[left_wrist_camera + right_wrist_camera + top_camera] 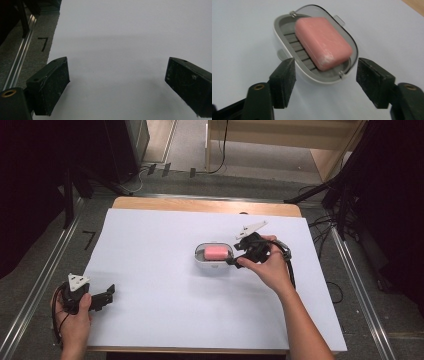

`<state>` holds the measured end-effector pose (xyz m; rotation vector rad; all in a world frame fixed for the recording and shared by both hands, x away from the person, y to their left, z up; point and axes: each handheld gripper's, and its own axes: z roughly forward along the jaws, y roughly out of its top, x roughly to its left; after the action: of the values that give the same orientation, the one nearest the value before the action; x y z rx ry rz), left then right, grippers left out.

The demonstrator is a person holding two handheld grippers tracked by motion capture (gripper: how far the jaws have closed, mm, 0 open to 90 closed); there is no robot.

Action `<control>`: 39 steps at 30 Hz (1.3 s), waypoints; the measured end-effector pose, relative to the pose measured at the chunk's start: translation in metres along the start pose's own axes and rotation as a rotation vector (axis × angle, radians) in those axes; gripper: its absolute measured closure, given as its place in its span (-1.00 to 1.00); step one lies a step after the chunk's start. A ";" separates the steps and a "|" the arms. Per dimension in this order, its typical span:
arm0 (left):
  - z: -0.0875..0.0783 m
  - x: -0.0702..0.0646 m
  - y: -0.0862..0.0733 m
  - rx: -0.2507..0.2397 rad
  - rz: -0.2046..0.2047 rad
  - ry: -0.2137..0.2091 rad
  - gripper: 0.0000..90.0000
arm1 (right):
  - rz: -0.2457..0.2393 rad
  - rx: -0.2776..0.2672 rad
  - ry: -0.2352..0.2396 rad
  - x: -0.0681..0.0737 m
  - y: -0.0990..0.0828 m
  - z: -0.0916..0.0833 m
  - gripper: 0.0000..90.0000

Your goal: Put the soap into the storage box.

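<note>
Pink soap (323, 46) in grey dish (287, 30)

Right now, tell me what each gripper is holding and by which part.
Nothing is held. The right gripper is open, its jaws either side of the near end of the soap dish without closing on it. The left gripper is open over bare white paper.

Left tongs (106, 296) and right tongs (232, 254) both gape.

Each black gripper (102, 296) has brass-ringed screw holes, a pale triangular plate and black cable.
</note>
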<state>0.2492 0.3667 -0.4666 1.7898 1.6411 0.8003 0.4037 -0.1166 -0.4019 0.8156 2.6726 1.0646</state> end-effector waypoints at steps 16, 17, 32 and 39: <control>0.000 -0.001 0.000 -0.008 0.003 0.000 -0.87 | 0.146 -0.046 -0.225 0.008 -0.051 -0.021 -0.99; 0.000 -0.001 0.000 -0.007 0.004 0.000 -0.87 | 0.154 -0.047 -0.230 0.008 -0.053 -0.022 -1.00; -0.001 -0.001 0.000 -0.009 0.007 0.003 -0.87 | 0.252 -0.082 -0.272 0.008 -0.102 -0.033 -1.00; -0.001 -0.001 -0.001 -0.010 0.009 0.003 -0.87 | 0.280 -0.096 -0.293 0.012 -0.121 -0.040 -1.00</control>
<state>0.2481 0.3653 -0.4665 1.7910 1.6290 0.8151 0.3289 -0.2063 -0.4533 1.2459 2.2943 1.0267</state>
